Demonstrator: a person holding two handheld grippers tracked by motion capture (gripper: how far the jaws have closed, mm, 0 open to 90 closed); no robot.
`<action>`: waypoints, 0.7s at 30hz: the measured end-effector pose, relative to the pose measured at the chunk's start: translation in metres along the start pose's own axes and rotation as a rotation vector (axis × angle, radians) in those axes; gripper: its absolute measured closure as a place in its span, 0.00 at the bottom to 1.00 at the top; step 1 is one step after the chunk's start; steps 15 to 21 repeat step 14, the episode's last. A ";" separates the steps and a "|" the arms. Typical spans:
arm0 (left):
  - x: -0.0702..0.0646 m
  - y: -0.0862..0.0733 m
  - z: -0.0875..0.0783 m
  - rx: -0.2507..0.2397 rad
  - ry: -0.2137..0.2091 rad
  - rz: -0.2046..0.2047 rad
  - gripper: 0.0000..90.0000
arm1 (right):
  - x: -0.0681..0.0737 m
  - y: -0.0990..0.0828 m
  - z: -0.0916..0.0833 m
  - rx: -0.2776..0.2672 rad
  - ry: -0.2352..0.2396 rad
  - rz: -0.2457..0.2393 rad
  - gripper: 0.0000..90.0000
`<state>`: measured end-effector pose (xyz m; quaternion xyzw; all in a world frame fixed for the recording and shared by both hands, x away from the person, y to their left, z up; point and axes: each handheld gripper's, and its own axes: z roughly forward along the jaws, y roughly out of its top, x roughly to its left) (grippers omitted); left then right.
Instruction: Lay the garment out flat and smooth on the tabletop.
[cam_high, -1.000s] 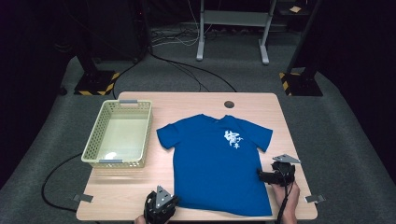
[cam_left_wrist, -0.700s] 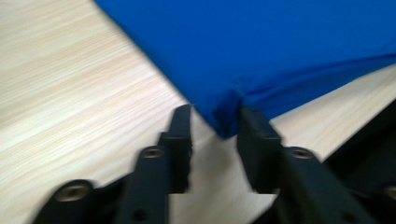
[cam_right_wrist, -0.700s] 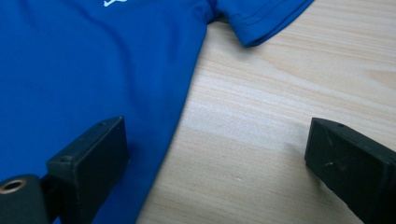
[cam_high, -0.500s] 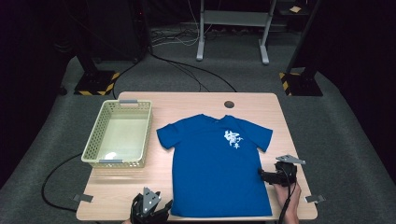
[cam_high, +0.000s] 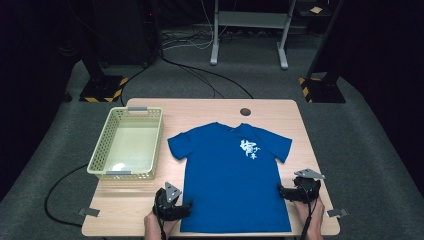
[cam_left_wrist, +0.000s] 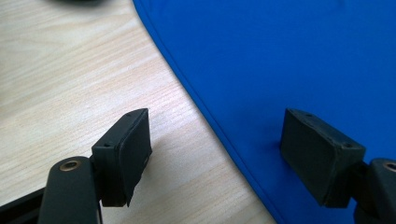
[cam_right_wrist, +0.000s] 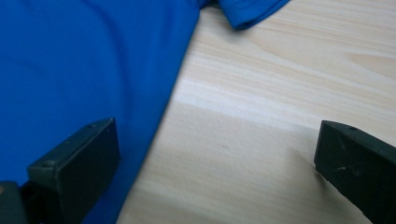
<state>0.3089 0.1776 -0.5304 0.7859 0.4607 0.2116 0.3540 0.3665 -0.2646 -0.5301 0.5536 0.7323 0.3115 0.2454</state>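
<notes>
At near edge of table (cam_high: 125, 220): two hands in from bottom, each with a gripper, both low over wood and pointing inward at blue T-shirt (cam_high: 232, 175). Left hand (cam_high: 155, 222) gripping left gripper (cam_high: 187, 209) at shirt's near-left hem, grey plate on top; jaws just been opening, now well apart, straddling hem edge (cam_left_wrist: 205, 116), one jaw over bare wood, other over cloth, nothing pinched. Right hand (cam_high: 312, 220) under right gripper (cam_high: 281, 192), just beside shirt's right side seam; jaws spread wide, one over cloth, other over wood, edge (cam_right_wrist: 175, 84) between, nothing gripped. Shirt flat, front up, white print on chest, collar far, hem near. Farther left: pale yellow basket (cam_high: 97, 160), apart from left sleeve. Beyond table: grey floor, cables, stand legs.
</notes>
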 end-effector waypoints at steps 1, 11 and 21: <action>0.001 -0.001 0.001 -0.003 -0.009 -0.010 0.27 | -0.002 -0.002 -0.002 -0.001 -0.001 -0.001 0.00; 0.006 0.002 0.004 0.015 -0.017 -0.010 0.16 | -0.017 -0.008 -0.010 -0.040 0.072 0.072 0.00; 0.006 0.002 0.004 0.015 -0.010 -0.016 0.15 | -0.017 -0.008 -0.010 -0.043 0.071 0.063 0.00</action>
